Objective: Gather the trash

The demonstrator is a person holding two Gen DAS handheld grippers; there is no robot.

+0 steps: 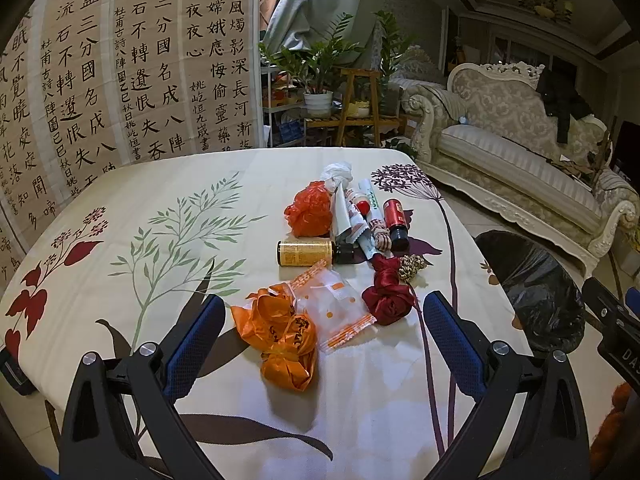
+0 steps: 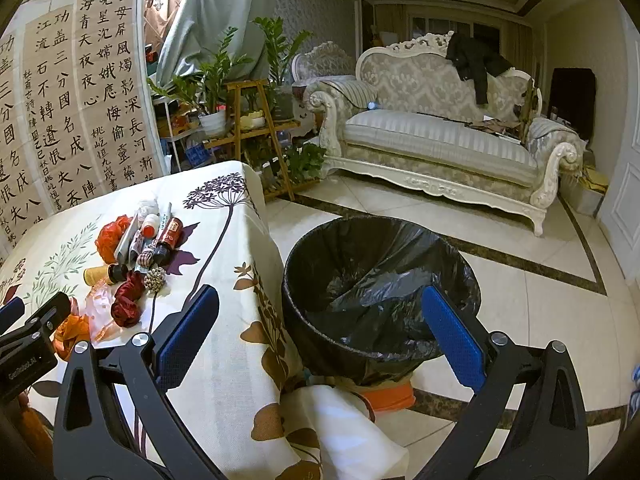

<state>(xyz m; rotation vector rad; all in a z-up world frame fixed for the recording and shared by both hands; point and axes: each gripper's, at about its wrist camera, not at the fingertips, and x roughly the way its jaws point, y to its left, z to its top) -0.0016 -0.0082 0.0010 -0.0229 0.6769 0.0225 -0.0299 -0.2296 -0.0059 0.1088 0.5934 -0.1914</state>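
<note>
- Both are released and empty: the left hand-held gripper (image 1: 320,320) hovers over the orange bag (image 1: 282,340) on the counter (image 1: 100,208); the right hand-held gripper (image 2: 320,328) is over the bin (image 2: 380,292).
- The clear wrapper (image 1: 336,312) touches the bag, so it may be dragged off the counter's edge.

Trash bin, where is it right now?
The trash bin, lined with a black bag, stands on the tiled floor beside the table, on its right. In the right wrist view it sits between the open right gripper's fingers.
</note>
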